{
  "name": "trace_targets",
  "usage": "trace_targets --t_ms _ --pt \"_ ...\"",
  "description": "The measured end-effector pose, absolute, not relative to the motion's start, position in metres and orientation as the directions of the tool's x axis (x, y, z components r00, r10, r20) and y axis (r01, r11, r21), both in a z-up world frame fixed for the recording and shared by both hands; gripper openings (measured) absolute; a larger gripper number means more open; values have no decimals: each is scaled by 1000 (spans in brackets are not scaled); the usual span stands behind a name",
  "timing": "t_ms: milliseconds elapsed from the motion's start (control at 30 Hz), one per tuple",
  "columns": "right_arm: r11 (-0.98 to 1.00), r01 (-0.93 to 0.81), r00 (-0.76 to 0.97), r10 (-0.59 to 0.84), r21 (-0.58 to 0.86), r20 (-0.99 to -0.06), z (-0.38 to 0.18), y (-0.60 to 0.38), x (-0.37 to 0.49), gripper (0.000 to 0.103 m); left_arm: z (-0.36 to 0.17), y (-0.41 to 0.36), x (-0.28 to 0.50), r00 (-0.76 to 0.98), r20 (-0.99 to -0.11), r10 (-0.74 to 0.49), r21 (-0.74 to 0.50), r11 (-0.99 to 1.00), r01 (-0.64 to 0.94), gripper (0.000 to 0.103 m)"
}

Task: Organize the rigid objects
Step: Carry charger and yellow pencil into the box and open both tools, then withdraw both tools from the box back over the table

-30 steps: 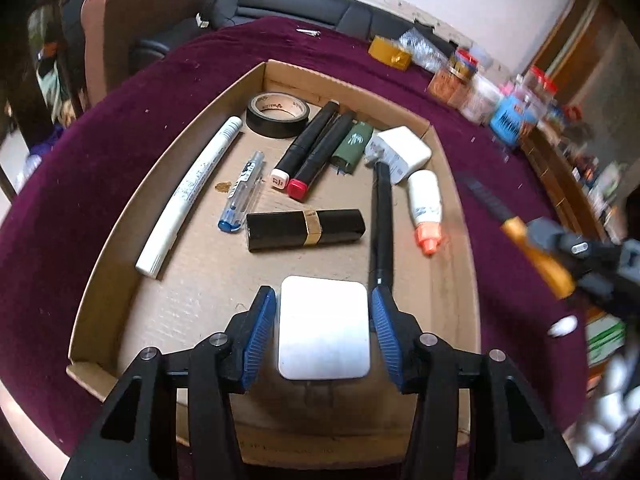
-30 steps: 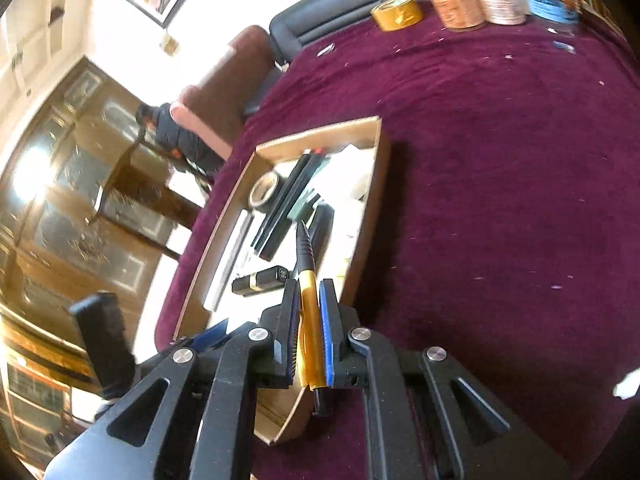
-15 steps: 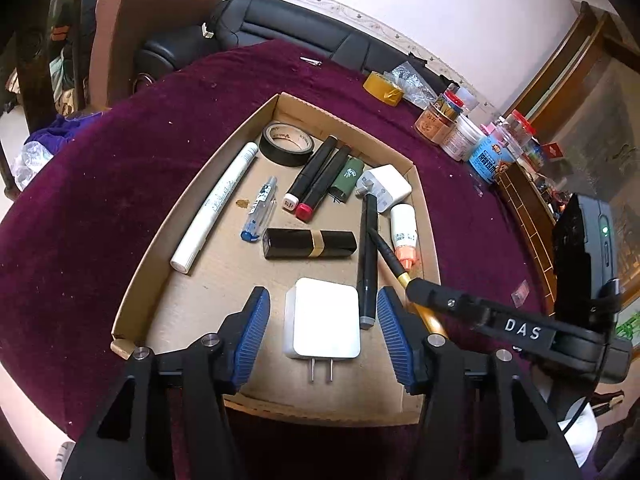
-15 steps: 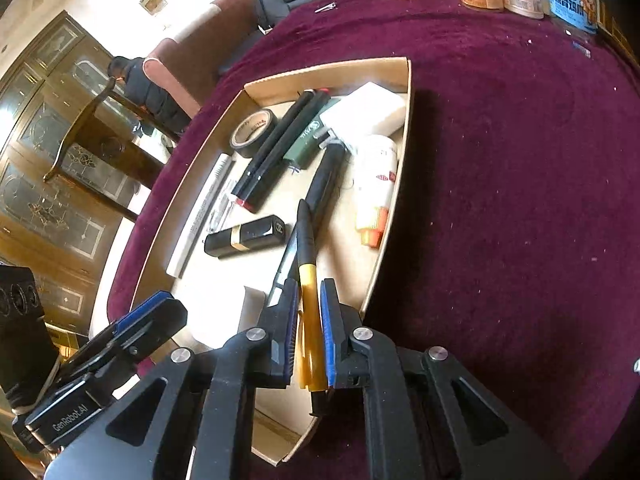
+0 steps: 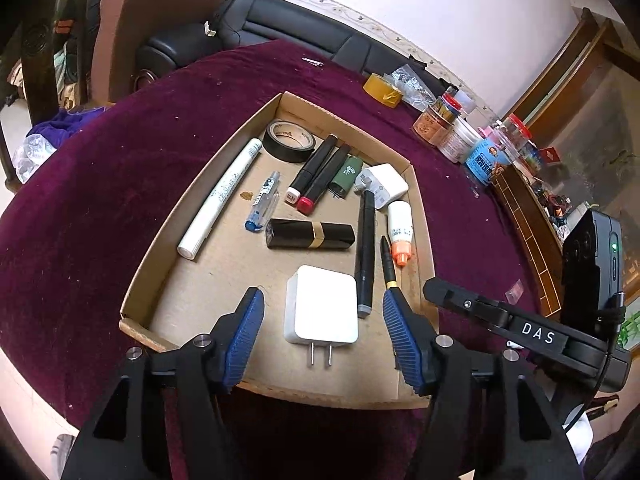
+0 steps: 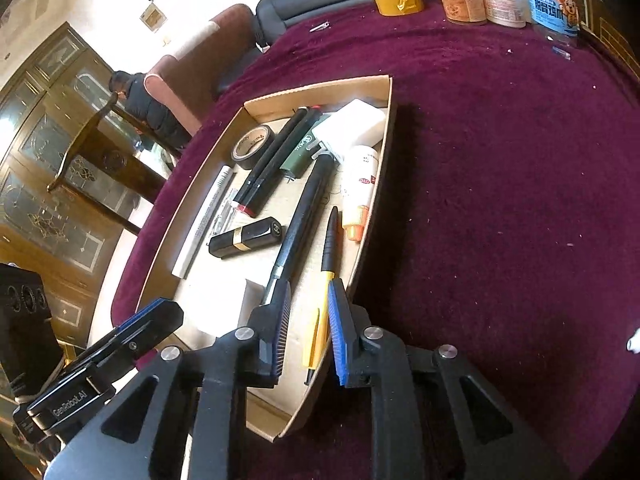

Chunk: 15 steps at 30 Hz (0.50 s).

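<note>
A shallow cardboard tray (image 5: 160, 248) sits on a purple tablecloth. A white charger (image 5: 322, 304) lies flat on its floor with the prongs toward me. My left gripper (image 5: 323, 304) is open around it; the jaws are opening and both blue pads stand clear of its sides. A yellow and black pen (image 6: 330, 240) lies along the tray's right wall (image 6: 376, 200). My right gripper (image 6: 310, 292) straddles its yellow end. Its jaws are opening, with a gap showing beside the pen. The pen's black tip (image 5: 386, 256) shows beside the long black pen.
The tray also holds a black tape roll (image 5: 290, 140), white marker (image 5: 220, 196), black lipstick (image 5: 310, 234), long black pen (image 5: 366, 240), glue bottle (image 5: 400, 226) and white adapter (image 5: 382, 184). Yellow tape (image 5: 382, 90) and jars (image 5: 460, 132) stand at the cloth's far edge.
The left jaws have let go of the charger, widened and pulled back; it now rests in the tray. The right gripper carried the pen down into the tray and its jaws have parted.
</note>
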State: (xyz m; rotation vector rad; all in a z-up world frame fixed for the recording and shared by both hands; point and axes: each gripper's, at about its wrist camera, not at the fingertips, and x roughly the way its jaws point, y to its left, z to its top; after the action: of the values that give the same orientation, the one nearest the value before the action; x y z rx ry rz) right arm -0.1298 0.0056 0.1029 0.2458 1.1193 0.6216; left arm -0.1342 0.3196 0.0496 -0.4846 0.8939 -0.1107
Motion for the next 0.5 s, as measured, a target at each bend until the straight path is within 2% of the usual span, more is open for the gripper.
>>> trace_targets --t_ms 33,100,133,167,333,500 --pt "808 -337 297 578 483 -760 104 3 -131 18 50 320 -136 629 -721 -291 -451 886 -106 56" --pt "817 -327 318 569 475 -759 106 -6 -134 30 52 319 -139 631 -719 -290 -450 887 -105 56" --pt "822 -320 332 563 471 -757 108 -11 -135 40 53 319 -140 633 -718 -290 -450 887 -103 56" --pt "828 -311 353 556 466 -752 109 -18 -136 44 53 319 -142 634 -717 -291 -450 887 -102 56" --pt "852 -267 427 524 451 -737 115 -50 -142 44 63 316 -140 659 -709 -251 -404 910 -89 56" --pt "864 -232 469 502 448 -726 120 -78 -144 44 59 303 -111 630 -764 -138 -244 966 -84 56"
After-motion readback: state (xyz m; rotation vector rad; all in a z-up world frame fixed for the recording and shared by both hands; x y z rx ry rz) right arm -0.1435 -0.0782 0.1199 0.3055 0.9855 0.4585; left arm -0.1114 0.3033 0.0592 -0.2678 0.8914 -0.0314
